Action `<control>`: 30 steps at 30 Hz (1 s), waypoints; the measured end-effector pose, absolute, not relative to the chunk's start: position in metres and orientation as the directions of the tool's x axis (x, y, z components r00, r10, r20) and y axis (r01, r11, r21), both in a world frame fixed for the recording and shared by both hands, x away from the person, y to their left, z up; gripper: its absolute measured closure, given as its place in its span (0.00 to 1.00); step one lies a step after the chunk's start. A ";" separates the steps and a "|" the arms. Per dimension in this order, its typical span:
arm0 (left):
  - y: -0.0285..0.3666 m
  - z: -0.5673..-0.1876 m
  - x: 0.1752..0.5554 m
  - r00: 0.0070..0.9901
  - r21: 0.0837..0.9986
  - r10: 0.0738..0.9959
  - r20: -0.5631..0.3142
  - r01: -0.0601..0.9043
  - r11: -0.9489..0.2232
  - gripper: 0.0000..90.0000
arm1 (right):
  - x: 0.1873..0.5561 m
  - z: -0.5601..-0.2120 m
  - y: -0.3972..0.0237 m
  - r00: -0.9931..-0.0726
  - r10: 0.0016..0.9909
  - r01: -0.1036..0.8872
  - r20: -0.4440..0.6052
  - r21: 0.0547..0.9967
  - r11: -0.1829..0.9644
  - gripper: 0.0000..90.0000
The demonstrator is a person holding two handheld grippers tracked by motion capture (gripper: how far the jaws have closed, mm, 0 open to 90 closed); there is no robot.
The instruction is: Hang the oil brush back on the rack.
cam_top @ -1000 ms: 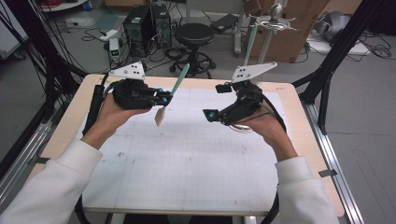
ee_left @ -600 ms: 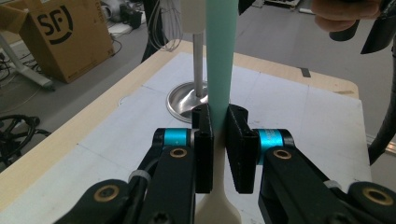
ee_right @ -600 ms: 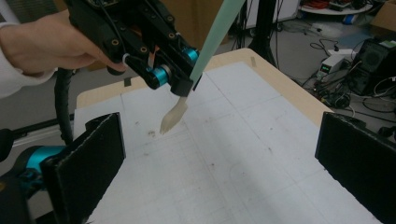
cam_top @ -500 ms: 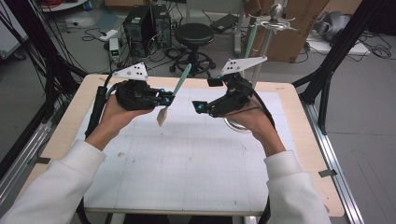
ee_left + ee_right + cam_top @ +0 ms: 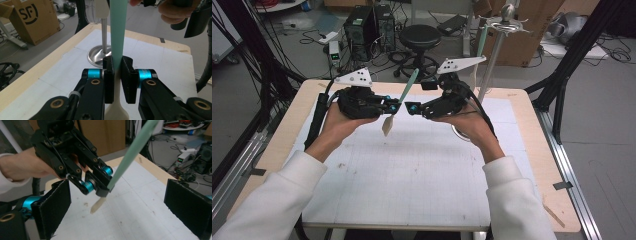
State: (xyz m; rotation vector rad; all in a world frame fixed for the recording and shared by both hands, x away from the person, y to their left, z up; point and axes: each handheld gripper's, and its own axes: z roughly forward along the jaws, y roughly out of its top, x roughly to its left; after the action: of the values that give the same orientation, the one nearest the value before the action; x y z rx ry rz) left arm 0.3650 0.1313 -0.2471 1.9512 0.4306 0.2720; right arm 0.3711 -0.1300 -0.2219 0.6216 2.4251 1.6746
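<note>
- Up above the white gridded mat (image 5: 412, 175), held in the air: a slim spatula (image 5: 399, 100) with a flat mint-green handle and a cream, rounded blade at its lower end, tilted with the handle rising up and away.
- Clamped on that spatula: left gripper (image 5: 393, 106), its two black, ribbed rubber pads pressing the handle from both sides, just above where green turns to cream; blue metal collars and brass-ringed pivots behind the pads.
- Just beside the spatula, not touching it: right gripper (image 5: 410, 108), wide apart though lately narrowing a little, with nothing between its broad, matte black pads.
- Farther back on the mat: a polished metal stand (image 5: 101, 53) with a round, dished base and a thin upright rod.
- Underneath: a pale wooden table (image 5: 539, 150), edges bare around the mat.
</note>
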 end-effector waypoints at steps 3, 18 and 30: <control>0.132 -0.247 0.365 0.907 0.915 0.420 -0.005 0.174 -0.364 0.91 | 0.373 -0.222 -0.127 -0.904 0.405 0.268 0.137 0.920 0.288 0.18; 0.132 -0.247 0.363 0.905 0.923 0.424 -0.012 0.173 -0.344 0.91 | 0.374 -0.222 -0.118 -0.899 0.415 0.274 0.140 0.918 0.285 0.45; 0.130 -0.247 0.363 0.903 0.923 0.429 -0.011 0.174 -0.343 0.91 | 0.372 -0.223 -0.110 -0.891 0.436 0.272 0.127 0.919 0.287 0.66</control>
State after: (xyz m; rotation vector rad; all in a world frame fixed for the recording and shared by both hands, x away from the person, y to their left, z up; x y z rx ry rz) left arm 0.3629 0.1304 -0.2470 1.9260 0.4412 0.2795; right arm 0.3718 -0.1098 -0.2226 0.6653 2.3971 1.6641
